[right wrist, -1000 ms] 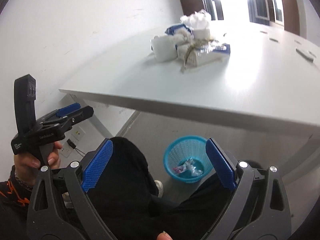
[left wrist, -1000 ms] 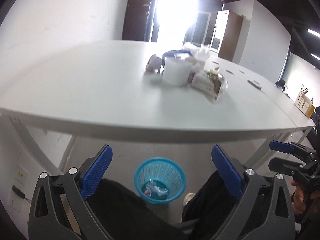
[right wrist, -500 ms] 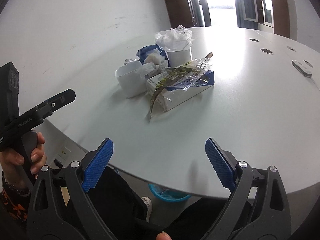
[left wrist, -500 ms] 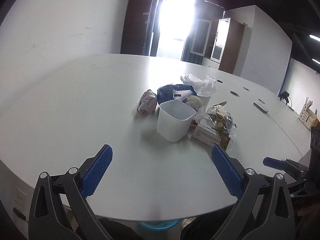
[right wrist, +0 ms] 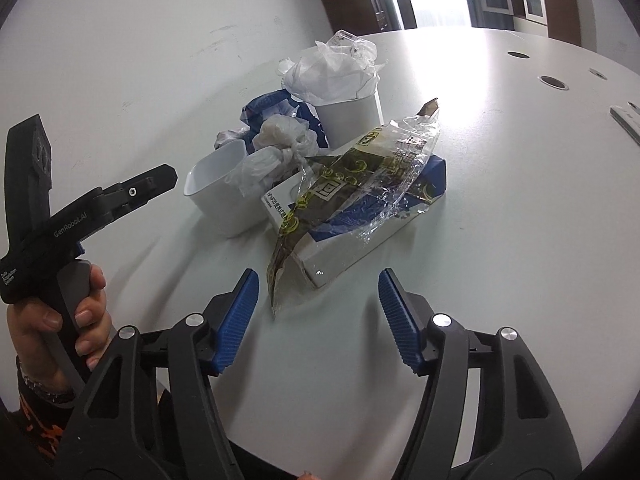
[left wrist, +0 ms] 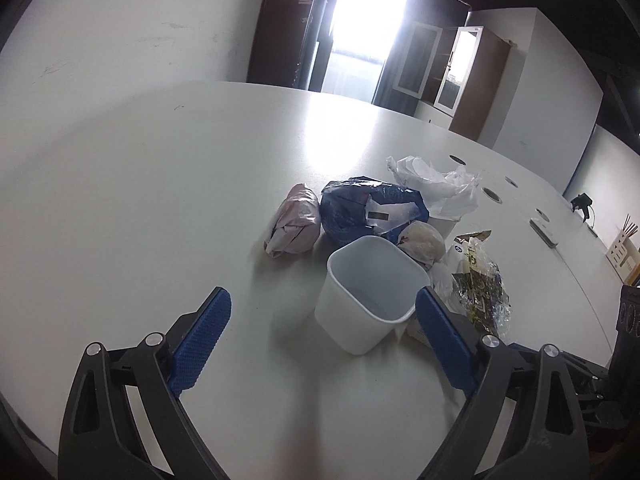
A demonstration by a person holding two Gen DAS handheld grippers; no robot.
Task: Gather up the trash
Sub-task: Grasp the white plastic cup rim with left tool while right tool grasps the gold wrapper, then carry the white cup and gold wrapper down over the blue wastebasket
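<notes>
Left wrist view has us hovering over the white table (left wrist: 140, 200) with the left gripper (left wrist: 322, 340) spread wide, nothing between its blue pads (left wrist: 200, 344). Just ahead of it sits an empty white tub (left wrist: 370, 292), upright, its near corner roughly between the fingertips but farther out, not touching either one. Behind the tub the trash is bunched together: a pinkish wrapped bundle (left wrist: 294, 222) on the left, a crumpled blue bag (left wrist: 372, 208) touching it, and a second white cup stuffed with white plastic (left wrist: 436, 188) behind that. A knotted clear bag (left wrist: 424, 242) leans against the tub's far side, and a clear printed wrapper (left wrist: 478, 284) lies off to the right.

To the left of the pile we've got plenty of bare tabletop, all the way to the curved near edge. The right side is tighter, since the pile runs right up to the right pad.

From the right wrist view, the right gripper (right wrist: 318, 316) is also wide apart and holding nothing. It sits just short of a white and blue box (right wrist: 352, 240), whose near corner points between the pads, with the printed wrapper (right wrist: 360, 184) draped over it and hanging off the near end onto the table. Right of the box the tabletop is bare out to a few round cable holes (right wrist: 554, 82). On the left, our left hand (right wrist: 60, 320) grips the other tool's handle, near the table's rounded edge.
</notes>
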